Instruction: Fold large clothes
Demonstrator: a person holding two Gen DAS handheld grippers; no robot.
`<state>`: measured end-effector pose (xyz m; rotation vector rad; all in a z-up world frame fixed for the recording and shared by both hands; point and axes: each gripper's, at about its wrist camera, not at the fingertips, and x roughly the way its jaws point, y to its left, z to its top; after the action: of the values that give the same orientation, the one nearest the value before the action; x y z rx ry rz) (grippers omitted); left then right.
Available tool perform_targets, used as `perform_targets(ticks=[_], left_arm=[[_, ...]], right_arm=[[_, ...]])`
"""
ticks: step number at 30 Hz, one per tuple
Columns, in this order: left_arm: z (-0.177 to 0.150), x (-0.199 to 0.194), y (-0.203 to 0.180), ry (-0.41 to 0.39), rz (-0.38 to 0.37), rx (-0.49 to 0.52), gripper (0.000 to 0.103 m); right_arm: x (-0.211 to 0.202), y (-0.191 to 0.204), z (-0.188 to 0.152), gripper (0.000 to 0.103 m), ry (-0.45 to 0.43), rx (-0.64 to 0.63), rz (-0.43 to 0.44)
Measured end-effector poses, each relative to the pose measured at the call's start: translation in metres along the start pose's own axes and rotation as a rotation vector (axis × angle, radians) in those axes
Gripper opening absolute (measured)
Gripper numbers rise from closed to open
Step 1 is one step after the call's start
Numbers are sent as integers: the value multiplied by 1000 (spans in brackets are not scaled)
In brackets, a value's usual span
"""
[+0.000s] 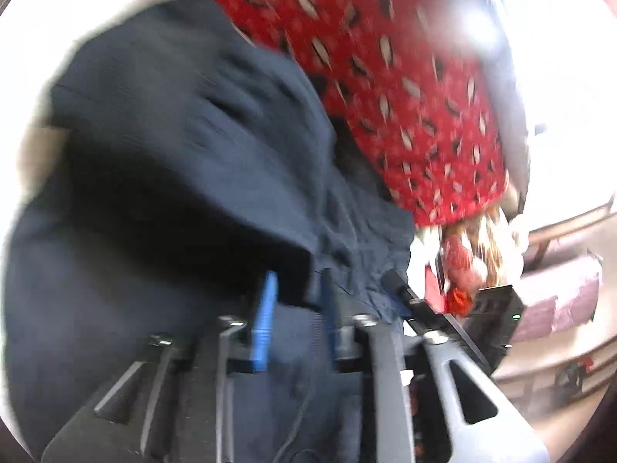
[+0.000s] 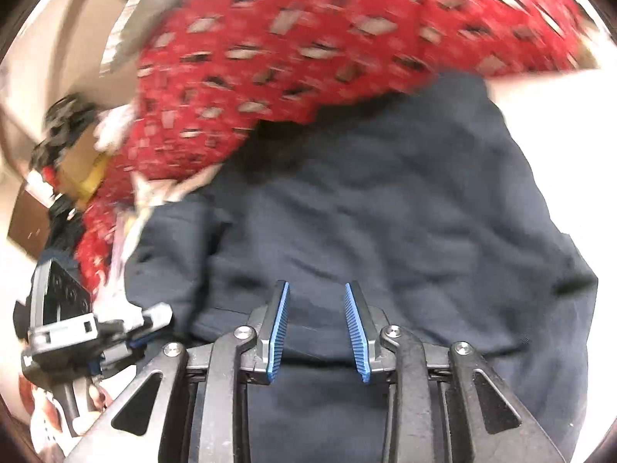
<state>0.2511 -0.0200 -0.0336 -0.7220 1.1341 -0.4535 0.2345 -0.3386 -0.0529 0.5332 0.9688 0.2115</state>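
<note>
A large dark navy garment (image 1: 173, 162) lies bunched on a white surface and fills both views; it also shows in the right wrist view (image 2: 385, 212). My left gripper (image 1: 297, 301) has its blue pads apart, with a fold of the navy cloth lying between them and draped over the tips. My right gripper (image 2: 317, 328) is open and empty, its blue pads apart just above the navy cloth. The other gripper (image 2: 77, 328) shows at the left edge of the right wrist view. Both views are motion-blurred.
A red patterned cloth (image 1: 366, 77) with pale and black marks and a fringe lies beyond the navy garment, also in the right wrist view (image 2: 327, 38). The white surface (image 2: 559, 135) shows around it. Shelves and clutter (image 1: 559, 301) stand off to the side.
</note>
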Motion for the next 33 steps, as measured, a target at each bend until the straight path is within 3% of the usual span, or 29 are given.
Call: perform_targets(ticks=[1,3,5,10,12,13,14,15,16,18,21,25,27,30,33], left_arm=[[2,-8,8,-25,18,-16,34],[6,-25,31,-75,47,-72,34],[10,-30,53,-86,92,-142,34],[10,-24,90,-66,39,-285,34],[10,-24,94,-64,23,-297,34],[10,-25,93,-65,26,-291,34],[10,-27,91,-65,32,-283,34],[10,-26,90,-64,35,-279,34],[11,-27,89,-61,33,-274,34],[13,-27,83,-65,29,-256,34],[14,-23,75,-72,43,-227,34],[12,-20,67,-67,51,-212,34],[12,-21,63,-72,52,-212,34],[15,-22,55,-81,36,-211,34],[19,-20,45,-90,21,-189,34]], right_arm=[[0,13,3,39,-8,-37,19],[2,47,5,56,-15,-139,60],[9,86,1,64,-6,-262,75],[46,152,-28,64,89,-501,33],[64,168,-35,63,101,-575,-45],[73,175,-37,61,99,-608,-96],[79,181,-37,47,84,-637,-143],[81,182,-35,9,69,-643,-150],[80,181,-33,2,74,-626,-121],[62,164,-21,0,36,-484,0],[30,124,-3,0,-47,-267,78],[-3,24,7,1,-112,161,194],[-14,-34,-3,6,-128,365,191],[-24,-93,-20,7,-126,559,147],[-47,-123,-36,9,-192,624,141]])
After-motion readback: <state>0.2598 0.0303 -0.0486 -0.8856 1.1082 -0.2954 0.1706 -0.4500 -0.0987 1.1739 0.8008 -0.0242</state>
